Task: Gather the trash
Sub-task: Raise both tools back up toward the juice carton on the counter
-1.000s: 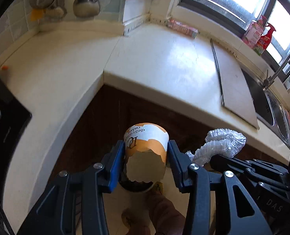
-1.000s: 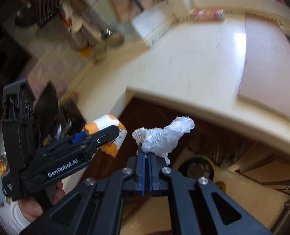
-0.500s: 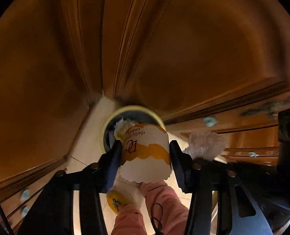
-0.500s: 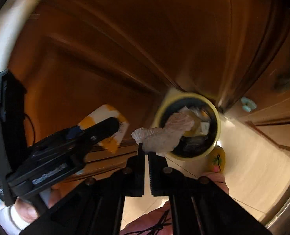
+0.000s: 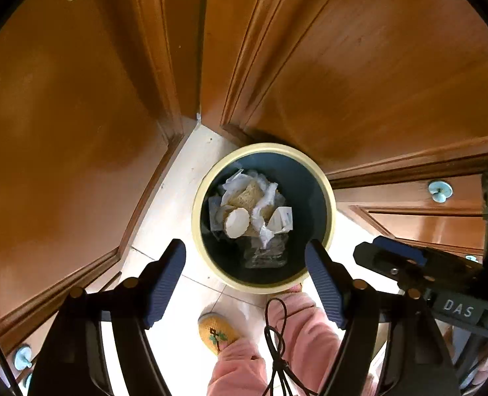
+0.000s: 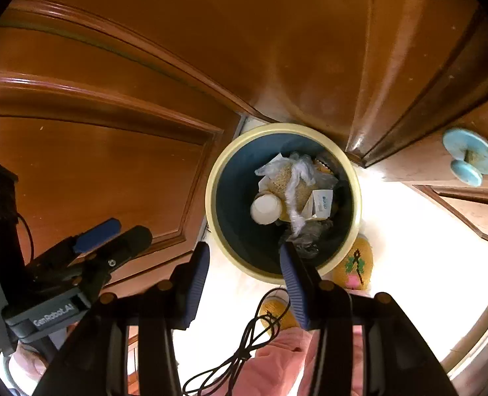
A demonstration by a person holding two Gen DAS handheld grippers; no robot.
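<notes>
A round bin with a cream rim (image 5: 330, 204) (image 6: 211, 194) and dark inside stands on the floor in the cabinet corner. Inside lie the orange-and-white paper cup (image 5: 236, 221) (image 6: 266, 208), its white base up, and the crumpled clear plastic wrap (image 5: 263, 205) (image 6: 297, 184) among other paper scraps. My left gripper (image 5: 245, 260) is open and empty, just above the bin's near rim. My right gripper (image 6: 244, 260) is open and empty, above the bin's near-left rim. Each gripper shows at the side of the other's view.
Brown wooden cabinet doors (image 5: 79, 105) (image 6: 309, 39) close in behind and beside the bin, with pale blue knobs (image 6: 470, 155) (image 5: 439, 191). The person's pink trousers (image 5: 296, 340) and yellow slippers (image 5: 219, 331) (image 6: 357, 260) stand on the pale floor by the bin. A black cable (image 6: 244, 353) hangs below.
Both grippers swung down from the counter to above the bin and opened. The paper cup and the plastic wrap left the jaws and now lie in the bin.
</notes>
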